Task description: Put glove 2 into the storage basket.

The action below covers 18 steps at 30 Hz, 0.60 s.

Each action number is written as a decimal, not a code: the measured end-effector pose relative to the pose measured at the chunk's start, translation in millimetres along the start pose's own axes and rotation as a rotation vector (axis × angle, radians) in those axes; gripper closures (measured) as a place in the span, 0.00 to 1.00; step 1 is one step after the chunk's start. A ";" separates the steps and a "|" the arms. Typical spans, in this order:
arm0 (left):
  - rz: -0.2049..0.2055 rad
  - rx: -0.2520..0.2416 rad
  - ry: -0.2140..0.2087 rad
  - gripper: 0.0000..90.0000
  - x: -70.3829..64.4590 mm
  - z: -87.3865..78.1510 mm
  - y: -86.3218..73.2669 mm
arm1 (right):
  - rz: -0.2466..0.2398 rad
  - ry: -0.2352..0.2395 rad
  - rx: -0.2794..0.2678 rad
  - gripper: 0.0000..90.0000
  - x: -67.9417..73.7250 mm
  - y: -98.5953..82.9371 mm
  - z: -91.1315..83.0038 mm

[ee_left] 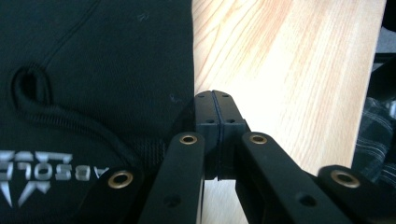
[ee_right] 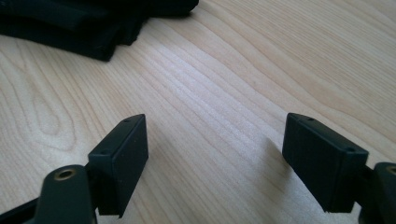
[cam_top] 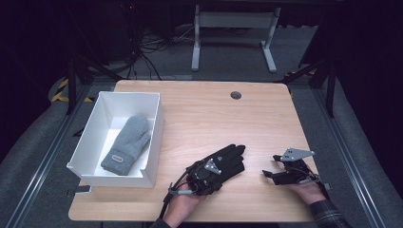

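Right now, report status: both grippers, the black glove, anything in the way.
Left gripper jaws shut, at the black glove's edge; grip unconfirmed. Right gripper open over bare table. Grey mitten in white box. Path clear.

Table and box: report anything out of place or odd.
One mismatch: the grey mitten lies in the white box, while the black glove lies out on the table beside the left gripper. Nothing looks damaged.

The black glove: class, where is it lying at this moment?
In the high view, the black glove lies on the wooden table, near its front edge, right of the white box, under the left claw.
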<state>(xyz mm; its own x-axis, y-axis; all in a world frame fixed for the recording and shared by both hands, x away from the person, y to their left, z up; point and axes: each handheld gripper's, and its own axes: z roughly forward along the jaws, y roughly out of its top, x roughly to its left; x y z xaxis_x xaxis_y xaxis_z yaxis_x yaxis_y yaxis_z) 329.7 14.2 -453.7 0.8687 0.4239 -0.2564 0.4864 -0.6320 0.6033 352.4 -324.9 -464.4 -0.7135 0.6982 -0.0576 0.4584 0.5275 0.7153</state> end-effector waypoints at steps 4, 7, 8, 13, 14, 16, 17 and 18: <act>0.020 -0.041 -0.011 0.96 1.0 -14.1 3.8 | 0.011 -0.003 -0.005 0.22 -0.8 -0.6 1.3; 0.039 -0.086 0.003 0.84 5.8 -27.5 13.0 | 0.030 0.004 -0.014 0.20 -1.4 -1.8 2.7; 0.040 -0.095 0.011 0.80 8.4 -30.6 15.8 | 0.031 0.004 -0.016 0.19 -1.2 -2.0 3.2; 0.043 -0.090 0.040 0.55 26.6 -34.5 30.9 | 0.034 0.006 -0.024 0.17 -0.6 -2.4 4.6; 0.043 -0.087 0.041 0.50 30.2 -33.1 33.3 | 0.034 0.007 -0.024 0.17 -0.6 -2.5 4.5; 0.046 -0.073 0.044 0.43 36.1 -28.8 37.7 | 0.034 0.007 -0.024 0.17 -0.7 -2.5 4.5; 0.050 -0.069 0.060 0.40 37.6 -25.7 39.2 | 0.033 0.007 -0.024 0.17 -0.7 -2.4 4.5; 0.050 -0.069 0.060 0.35 37.6 -25.7 39.2 | 0.034 0.007 -0.024 0.17 -0.7 -2.5 4.5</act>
<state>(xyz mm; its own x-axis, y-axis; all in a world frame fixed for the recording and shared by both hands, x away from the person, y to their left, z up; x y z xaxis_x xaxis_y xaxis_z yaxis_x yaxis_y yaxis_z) 379.1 22.0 -420.3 0.8833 0.4327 -0.1803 0.4335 -0.6078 0.6653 354.2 -324.5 -469.3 -0.7016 0.7120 -0.0285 0.4696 0.4921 0.7330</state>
